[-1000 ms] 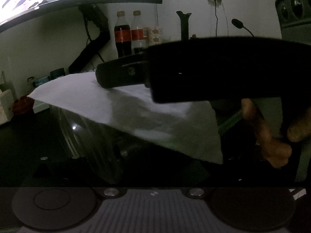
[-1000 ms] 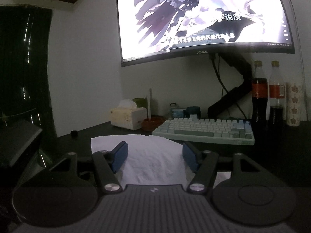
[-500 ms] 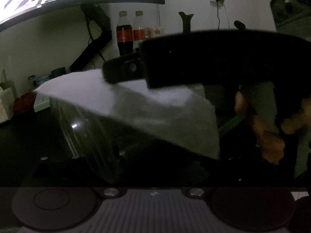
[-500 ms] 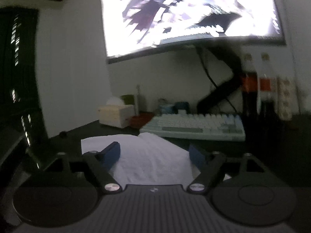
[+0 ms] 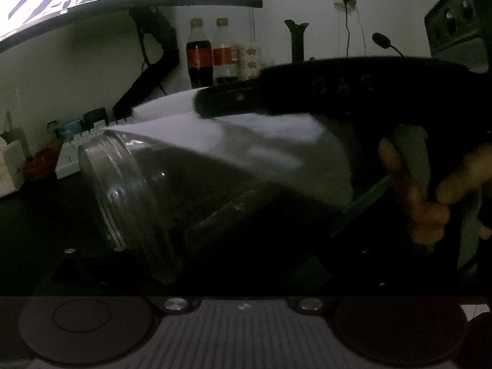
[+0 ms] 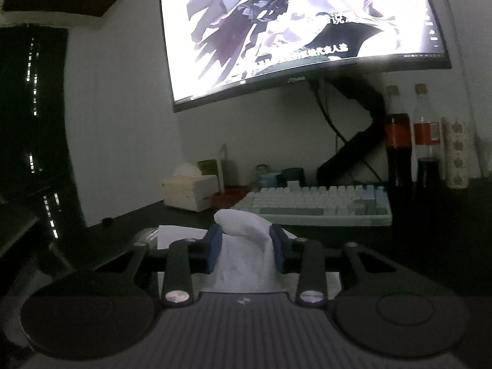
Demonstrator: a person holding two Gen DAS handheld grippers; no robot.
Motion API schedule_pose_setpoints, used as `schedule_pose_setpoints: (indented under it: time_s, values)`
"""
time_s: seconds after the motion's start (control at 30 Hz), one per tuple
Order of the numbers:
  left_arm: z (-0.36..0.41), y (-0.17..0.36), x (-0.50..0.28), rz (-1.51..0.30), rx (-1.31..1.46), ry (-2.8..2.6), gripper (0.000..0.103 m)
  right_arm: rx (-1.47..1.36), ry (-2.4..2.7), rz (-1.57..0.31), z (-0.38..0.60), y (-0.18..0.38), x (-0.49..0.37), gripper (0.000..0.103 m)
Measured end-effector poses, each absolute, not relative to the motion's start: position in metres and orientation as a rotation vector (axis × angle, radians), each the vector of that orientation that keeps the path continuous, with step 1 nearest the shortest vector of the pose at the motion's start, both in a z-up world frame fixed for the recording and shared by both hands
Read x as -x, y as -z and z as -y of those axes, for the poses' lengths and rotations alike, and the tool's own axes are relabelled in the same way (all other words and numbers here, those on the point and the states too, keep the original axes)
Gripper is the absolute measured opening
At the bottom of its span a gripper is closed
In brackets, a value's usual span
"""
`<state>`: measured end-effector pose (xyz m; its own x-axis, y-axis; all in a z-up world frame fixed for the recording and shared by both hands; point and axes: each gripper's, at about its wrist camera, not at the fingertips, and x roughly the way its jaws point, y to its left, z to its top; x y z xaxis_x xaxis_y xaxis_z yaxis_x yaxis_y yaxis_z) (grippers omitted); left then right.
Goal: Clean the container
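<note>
Left wrist view, container: a clear plastic container (image 5: 129, 196) lies tilted on its side just above the dark tabletop (image 5: 37, 215), its round end towards the keyboard (image 5: 69, 160).
Left wrist view, left hand-held gripper: its fingers are lost in the dark under the container, so I cannot tell whether it is open or closed, though the container sits where it would be held.
Left wrist view, tissue: a white paper tissue (image 5: 246, 141) is draped over the container's upper side, with the right hand-held gripper (image 5: 221, 101) reaching in across it from the right, carried by a person's hand (image 5: 424, 196).
Right wrist view, right hand-held gripper: its blue pads (image 6: 213, 247) are closing, and the white paper tissue (image 6: 246, 246) is bunched up between them; the fold already touches both pads.
Right wrist view, surroundings: a monitor (image 6: 301, 30), cola bottles (image 6: 399, 147) and a tissue box (image 6: 192, 192) stand well behind, clear of the work.
Step in hand, as I judge it: pinching the tissue into a wad to wipe with.
Doing it well: finish the squeeze before dragging, so the tissue does not slip out.
Doing it well: keep the container steady and tilted while the wad rubs along its wall.
Risk: a thin tissue may tear or slide off the smooth plastic if pulled sideways too soon.
</note>
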<state>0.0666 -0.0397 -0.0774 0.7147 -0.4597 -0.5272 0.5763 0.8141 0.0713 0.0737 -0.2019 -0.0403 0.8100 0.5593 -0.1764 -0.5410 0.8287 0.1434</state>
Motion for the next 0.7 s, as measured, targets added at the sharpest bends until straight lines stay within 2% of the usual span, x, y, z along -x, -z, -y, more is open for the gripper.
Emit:
schedule_pose_setpoints:
  time_s: [0.17,0.47,0.5,0.57,0.6,0.63,0.7]
  values:
    - [0.037,0.079,-0.065,-0.512,-0.223,0.566,0.103,-0.047,-0.747,-0.198,0.191,0.04,-0.06,0.037]
    - [0.025,0.08,-0.068,-0.485,-0.114,0.632,0.098,-0.131,-0.56,-0.218,0.212,0.044,-0.074,0.037]
    - [0.024,0.08,-0.069,-0.482,-0.096,0.635,0.092,-0.12,-0.571,-0.209,0.212,0.044,-0.072,0.037]
    - [0.02,0.081,-0.068,-0.472,-0.058,0.658,0.071,-0.102,-0.572,-0.185,0.212,0.044,-0.069,0.037]
    - [0.018,0.082,-0.069,-0.47,-0.022,0.664,0.048,-0.099,-0.568,-0.182,0.211,0.043,-0.067,0.037]
    - [0.016,0.082,-0.073,-0.472,0.02,0.664,0.032,-0.099,-0.568,-0.183,0.211,0.043,-0.067,0.037]
    - [0.013,0.085,-0.079,-0.473,0.098,0.683,0.026,-0.107,-0.58,-0.196,0.212,0.044,-0.069,0.037]
